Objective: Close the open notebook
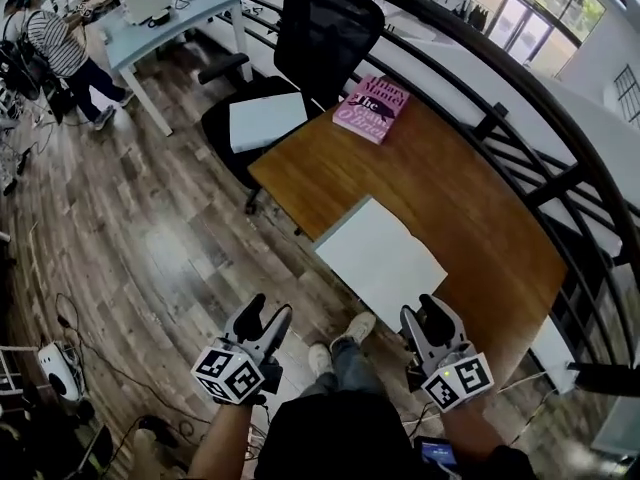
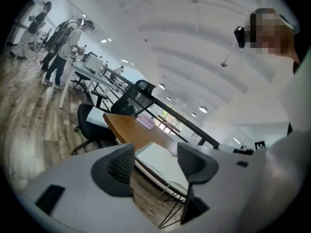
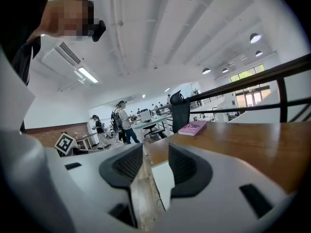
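Head view: a wide-open notebook with blank white pages (image 1: 380, 258) lies flat just past the middle of the frame, along the near edge of a curved brown wooden table (image 1: 470, 218). At 12 o'clock from it, well apart on the same table, a pink paperback book (image 1: 372, 108). Past the table's far end, at 11 o'clock, a black office chair (image 1: 320, 18). Left gripper (image 1: 266, 316) at 7 o'clock of the frame, over the plank floor, short of the table. Right gripper (image 1: 427, 313) at 5 o'clock, near the notebook's nearest corner, not touching. Central fold hard to make out.

Left gripper view: left gripper (image 2: 155, 152) with dark ribbed pads spread, nothing between them. Beyond the gap, at 12 o'clock, the white notebook (image 2: 163, 166), apart from the jaws.

Right gripper view: right gripper (image 3: 155, 149) with jaws parted, gripping nothing. A white corner of the notebook (image 3: 163, 181) shows through the gap, the table (image 3: 233, 144) stretching away to 2 o'clock, the pink book (image 3: 192, 128) far off at 1 o'clock.

Handling, as a judgement: probably light and thin, with soft pages that bend and crease easily, and liable to slide on the smooth wood. Best taken by the free outer edge of one half, near the table edge where a jaw can slip beneath, then swung over the fold, perhaps steadying the other half.
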Tool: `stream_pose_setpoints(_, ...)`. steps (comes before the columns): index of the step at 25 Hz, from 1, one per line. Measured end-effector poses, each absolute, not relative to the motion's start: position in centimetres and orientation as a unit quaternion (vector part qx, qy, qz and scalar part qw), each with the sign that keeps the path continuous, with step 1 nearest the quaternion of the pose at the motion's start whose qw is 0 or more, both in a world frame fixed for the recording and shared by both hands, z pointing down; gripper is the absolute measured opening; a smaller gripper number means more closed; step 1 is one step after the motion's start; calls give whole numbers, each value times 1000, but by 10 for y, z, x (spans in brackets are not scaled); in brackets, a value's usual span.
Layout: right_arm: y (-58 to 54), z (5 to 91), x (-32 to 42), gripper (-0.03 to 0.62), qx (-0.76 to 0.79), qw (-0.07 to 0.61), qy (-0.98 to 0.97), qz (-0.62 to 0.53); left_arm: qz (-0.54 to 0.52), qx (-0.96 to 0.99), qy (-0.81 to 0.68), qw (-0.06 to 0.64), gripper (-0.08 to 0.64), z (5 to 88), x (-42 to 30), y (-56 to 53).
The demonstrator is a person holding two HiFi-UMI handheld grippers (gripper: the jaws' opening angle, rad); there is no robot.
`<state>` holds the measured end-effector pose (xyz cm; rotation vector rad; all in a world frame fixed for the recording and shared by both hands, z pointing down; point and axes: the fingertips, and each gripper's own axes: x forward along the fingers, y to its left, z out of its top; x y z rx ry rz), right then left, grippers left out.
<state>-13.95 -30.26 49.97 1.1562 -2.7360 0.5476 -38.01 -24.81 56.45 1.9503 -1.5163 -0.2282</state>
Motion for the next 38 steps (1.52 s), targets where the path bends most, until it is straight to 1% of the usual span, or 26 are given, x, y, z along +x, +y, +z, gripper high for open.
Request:
stream_pose_setpoints(2, -303, 505, -136, 162, 393, 61, -898, 187, -93, 739, -573, 342, 279, 573, -380, -256)
stream_pose_setpoints(6, -305, 516, -124, 160, 406, 67, -892, 187, -78, 738, -567, 356, 278, 600, -373, -276)
stream_pose_setpoints(14, -305, 542, -71, 160, 440, 91, -871, 200, -47, 740, -547, 388, 279, 664, -340, -318)
stream_pose_setpoints(22, -318, 549, -27, 150, 466, 102, -853, 211, -82, 689, -558, 456, 279, 703, -328, -370)
stream_pose_setpoints(30, -341, 562, -8, 141, 477, 100, -843, 230, -83, 666, -565, 481, 276, 721, -318, -398)
stream_pose_setpoints(35, -351, 566, 4, 120, 485, 90, -833, 253, -78, 658, -574, 481, 211, 720, -320, -392)
stream_pose_setpoints(38, -362, 566, 0, 117, 477, 92, -837, 251, -78, 659, -576, 477, 144, 715, -322, -393)
